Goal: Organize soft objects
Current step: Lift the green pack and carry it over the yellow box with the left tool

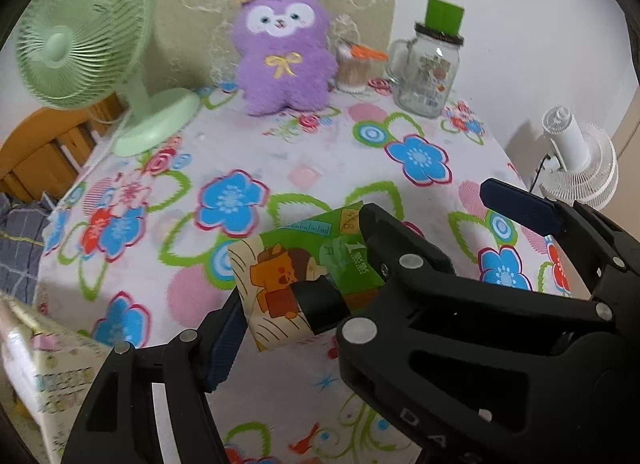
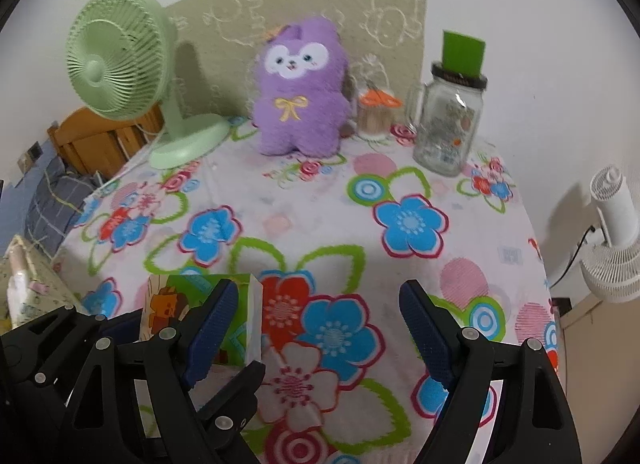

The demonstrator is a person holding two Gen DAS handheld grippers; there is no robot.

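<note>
While gripped, tissue pack (image 1: 304, 280) between left jaws

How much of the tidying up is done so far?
Nothing looks clearly finished yet. The purple plush toy sits at the back of the table. In hand: the left gripper pinches the green tissue pack, and the right gripper is open and empty. Left: setting that pack down; where isn't shown.

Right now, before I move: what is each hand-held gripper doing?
Left hand-held gripper: closed on the green cartoon pack, which sits tilted between its pads.
Right hand-held gripper: open, holding nothing.
</note>
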